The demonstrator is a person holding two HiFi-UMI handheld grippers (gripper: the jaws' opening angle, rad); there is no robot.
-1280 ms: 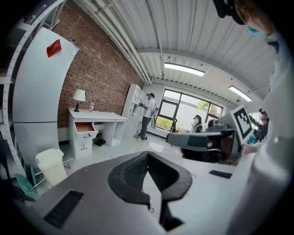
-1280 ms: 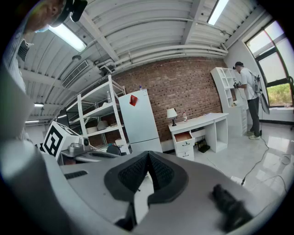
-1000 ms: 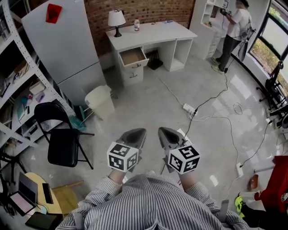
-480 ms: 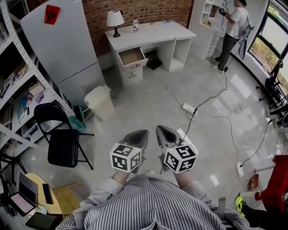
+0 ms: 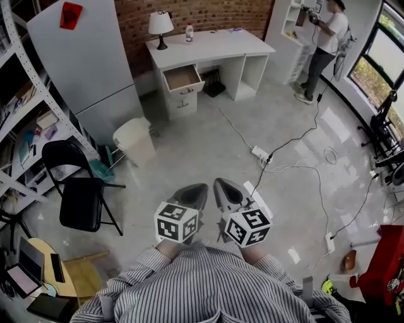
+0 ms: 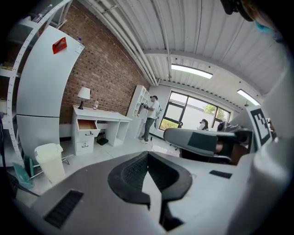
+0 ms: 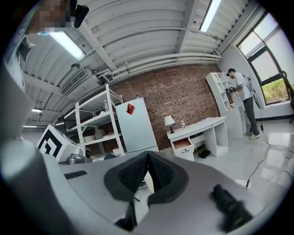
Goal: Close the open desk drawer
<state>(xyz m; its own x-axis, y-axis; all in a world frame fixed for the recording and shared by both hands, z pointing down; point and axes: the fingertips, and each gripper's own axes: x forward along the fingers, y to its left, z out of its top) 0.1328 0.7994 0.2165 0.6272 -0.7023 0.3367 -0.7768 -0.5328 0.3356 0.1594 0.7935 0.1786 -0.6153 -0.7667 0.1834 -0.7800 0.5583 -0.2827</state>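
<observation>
My left tool (image 6: 147, 154) has its two jaws drawn together at the tips, the ribbed black pads meeting in a narrow seam with nothing held between them. My right tool (image 7: 148, 154) is the same, pads together and empty. Both are smooth grey shells tapering to a point, each with a cube of black-and-white square markers, and I hold them side by side low over the glossy pale floor (image 5: 208, 139). The open drawer (image 5: 183, 78) is well away from me across the room. It is the top one in the left pedestal of the white worktop (image 5: 214, 47), a shallow box pulled out with its brown bottom showing and a dark handle on its white front. I cannot make out anything inside it. On the worktop stand a lamp (image 5: 160, 24) with a white shade and a small bottle (image 5: 189, 31), against a red brick wall (image 5: 189, 11). A pale round bin (image 5: 134, 140) sits near a black folding chair (image 5: 79, 189); what the bin holds is not clear to me.
</observation>
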